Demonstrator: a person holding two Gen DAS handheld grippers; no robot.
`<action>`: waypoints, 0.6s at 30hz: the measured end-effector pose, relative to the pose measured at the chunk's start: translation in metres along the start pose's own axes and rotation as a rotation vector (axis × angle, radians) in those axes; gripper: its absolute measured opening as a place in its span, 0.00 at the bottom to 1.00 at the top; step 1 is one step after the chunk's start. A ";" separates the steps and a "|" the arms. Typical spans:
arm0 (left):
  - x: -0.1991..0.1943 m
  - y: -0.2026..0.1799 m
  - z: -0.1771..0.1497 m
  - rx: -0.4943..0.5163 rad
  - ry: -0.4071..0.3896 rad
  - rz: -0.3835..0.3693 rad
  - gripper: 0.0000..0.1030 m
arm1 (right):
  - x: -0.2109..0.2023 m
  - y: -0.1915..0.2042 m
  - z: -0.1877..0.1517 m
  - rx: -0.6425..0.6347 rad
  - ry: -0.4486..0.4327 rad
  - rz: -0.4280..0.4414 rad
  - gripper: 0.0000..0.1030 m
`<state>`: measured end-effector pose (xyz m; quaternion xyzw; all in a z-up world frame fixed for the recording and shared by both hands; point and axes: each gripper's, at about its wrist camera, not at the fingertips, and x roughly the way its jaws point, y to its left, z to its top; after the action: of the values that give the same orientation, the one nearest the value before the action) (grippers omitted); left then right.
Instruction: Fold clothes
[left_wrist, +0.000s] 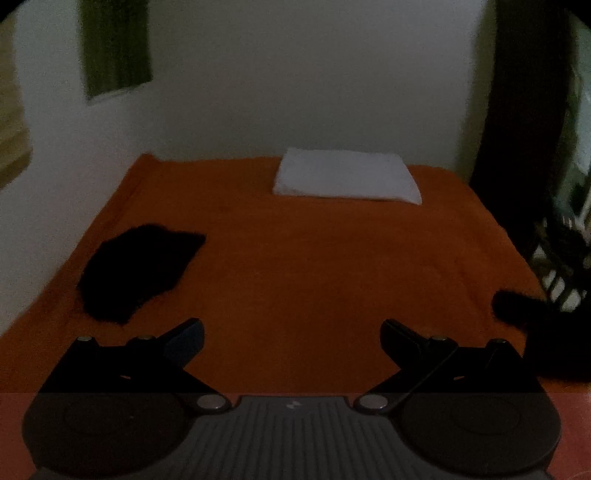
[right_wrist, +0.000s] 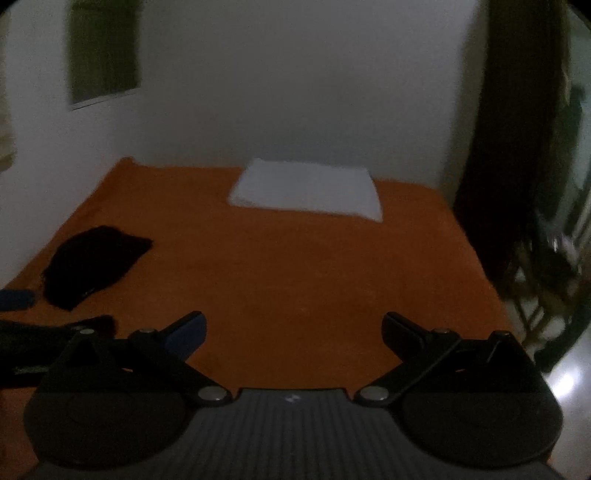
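A black garment (left_wrist: 136, 273) lies crumpled on the left side of an orange-covered bed (left_wrist: 295, 258); in the right wrist view the same garment (right_wrist: 92, 271) sits at the left. My left gripper (left_wrist: 291, 336) is open above the near part of the bed, with nothing between its fingers, and the garment is ahead to its left. My right gripper (right_wrist: 293, 330) is also open and empty over the near bed. A dark object (left_wrist: 524, 310) shows at the right edge of the left wrist view; I cannot tell what it is.
A white pillow (left_wrist: 347, 177) rests at the head of the bed against a pale wall. A dark curtain (left_wrist: 517, 129) and a rack (left_wrist: 565, 266) stand to the right. A window (left_wrist: 114, 44) is high on the left. The other gripper (right_wrist: 22, 332) shows at the left edge.
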<state>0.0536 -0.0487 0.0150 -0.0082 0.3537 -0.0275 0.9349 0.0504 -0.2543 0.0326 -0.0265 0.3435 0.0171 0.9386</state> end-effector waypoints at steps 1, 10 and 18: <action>-0.003 0.008 -0.006 -0.033 0.005 0.014 1.00 | -0.015 0.009 -0.002 -0.015 0.005 -0.010 1.00; -0.008 0.049 -0.034 -0.097 0.020 0.047 1.00 | -0.033 0.024 -0.031 0.091 0.064 0.149 1.00; -0.019 0.025 -0.030 0.069 -0.120 -0.003 1.00 | -0.033 -0.016 -0.036 0.332 0.071 0.187 1.00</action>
<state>0.0203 -0.0222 0.0044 0.0220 0.2960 -0.0408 0.9541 0.0028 -0.2732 0.0274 0.1601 0.3752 0.0464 0.9118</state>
